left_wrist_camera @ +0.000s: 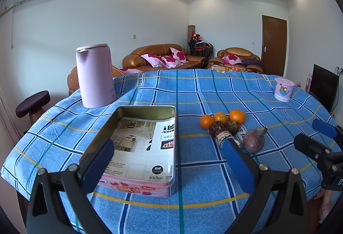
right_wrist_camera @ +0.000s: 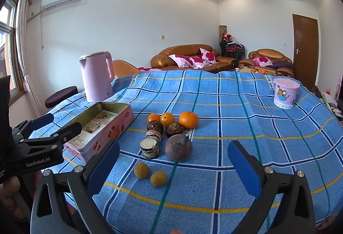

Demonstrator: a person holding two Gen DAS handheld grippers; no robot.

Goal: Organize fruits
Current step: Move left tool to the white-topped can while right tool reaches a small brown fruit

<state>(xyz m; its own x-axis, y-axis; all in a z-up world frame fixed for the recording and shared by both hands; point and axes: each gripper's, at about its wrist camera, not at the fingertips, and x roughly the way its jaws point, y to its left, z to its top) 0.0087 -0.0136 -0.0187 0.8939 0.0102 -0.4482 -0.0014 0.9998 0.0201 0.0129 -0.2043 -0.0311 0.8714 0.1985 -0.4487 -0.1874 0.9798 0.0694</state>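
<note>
The checked tabletop carries an open pink tin, the landmark. Behind the tin stands a pink kettle; right of the tin lie three oranges. Left hand-held gripper and right hand-held gripper both gape, released
</note>
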